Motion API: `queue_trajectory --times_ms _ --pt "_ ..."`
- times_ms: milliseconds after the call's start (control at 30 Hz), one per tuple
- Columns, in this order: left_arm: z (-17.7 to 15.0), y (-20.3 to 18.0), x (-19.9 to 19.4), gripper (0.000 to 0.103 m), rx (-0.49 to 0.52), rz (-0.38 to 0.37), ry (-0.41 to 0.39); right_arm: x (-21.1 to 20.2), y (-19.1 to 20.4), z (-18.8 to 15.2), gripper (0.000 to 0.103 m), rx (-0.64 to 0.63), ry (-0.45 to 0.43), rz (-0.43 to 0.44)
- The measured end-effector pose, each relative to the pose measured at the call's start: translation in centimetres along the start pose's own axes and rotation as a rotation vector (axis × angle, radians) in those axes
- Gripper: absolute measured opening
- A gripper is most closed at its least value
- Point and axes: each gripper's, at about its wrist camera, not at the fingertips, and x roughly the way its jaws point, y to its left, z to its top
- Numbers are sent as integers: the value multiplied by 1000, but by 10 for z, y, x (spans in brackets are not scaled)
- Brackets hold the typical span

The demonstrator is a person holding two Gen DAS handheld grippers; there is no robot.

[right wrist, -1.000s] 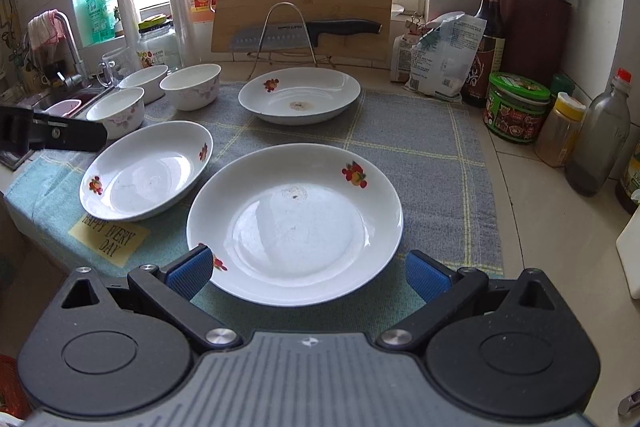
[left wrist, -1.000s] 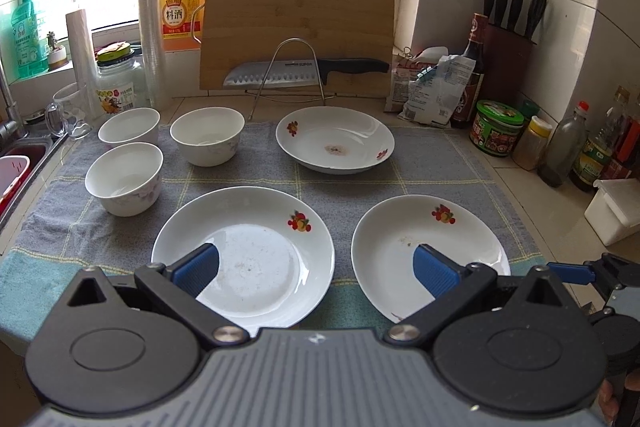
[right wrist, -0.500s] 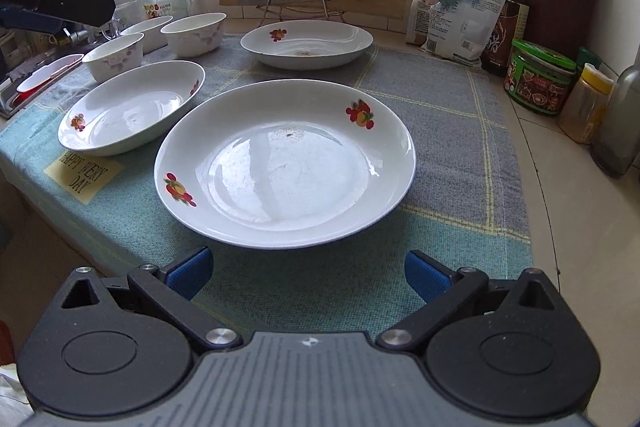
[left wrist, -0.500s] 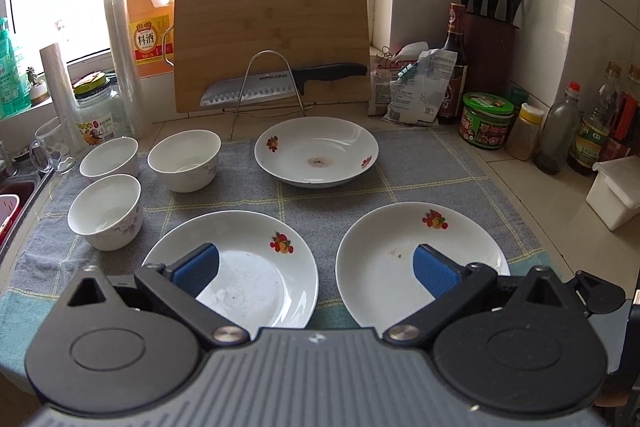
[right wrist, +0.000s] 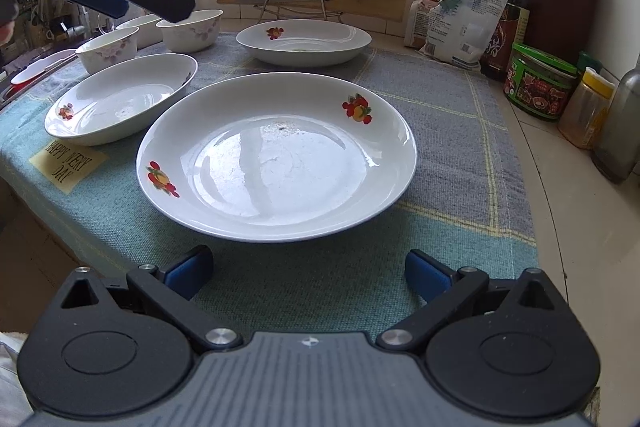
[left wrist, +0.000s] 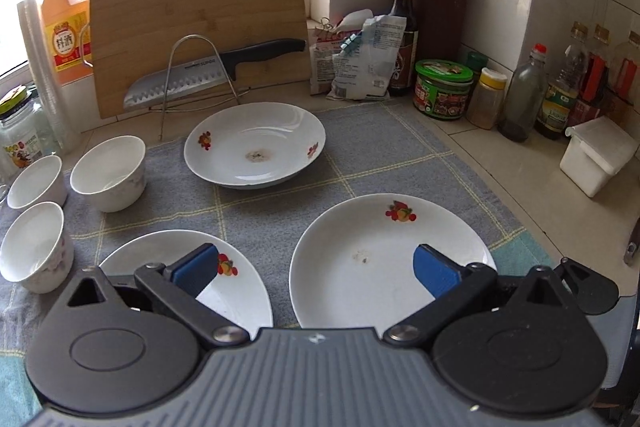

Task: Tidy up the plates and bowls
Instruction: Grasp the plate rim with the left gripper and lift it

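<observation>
A: What's laid out, biggest first?

B: A grey and teal checked cloth (right wrist: 460, 115) covers the counter. On it sit three white plates with fruit motifs: the near plate (right wrist: 276, 163) right ahead of the right gripper (right wrist: 308, 273), a left plate (right wrist: 120, 99) just beside it, and a far plate (right wrist: 304, 41) by the bamboo cutting board (left wrist: 196, 39). Then three small white bowls (left wrist: 108, 173) grouped at the left, well apart from the near plate.

A: And the grippers?

B: Both have their fingers spread wide and hold nothing. The left gripper (left wrist: 316, 267) hovers above the two front plates; the right one sits low, close to the near plate's rim.

A: Which step, then?

B: Approach, I'd judge; nothing is stacked. The next move likely calls for nudging the right fingers onto that rim, closing, then lifting it onto another plate.
</observation>
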Motion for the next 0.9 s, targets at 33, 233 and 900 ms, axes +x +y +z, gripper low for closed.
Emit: queue_trajectory --times_ms 33,233,900 --pt "3 0 7 102 8 -22 15 0 0 0 103 2 -3 -3" --pt "14 1 35 102 76 -160 68 -1 2 -7 103 20 -50 -21" --pt "36 8 113 91 258 -334 282 6 4 -2 103 -9 -85 -17"
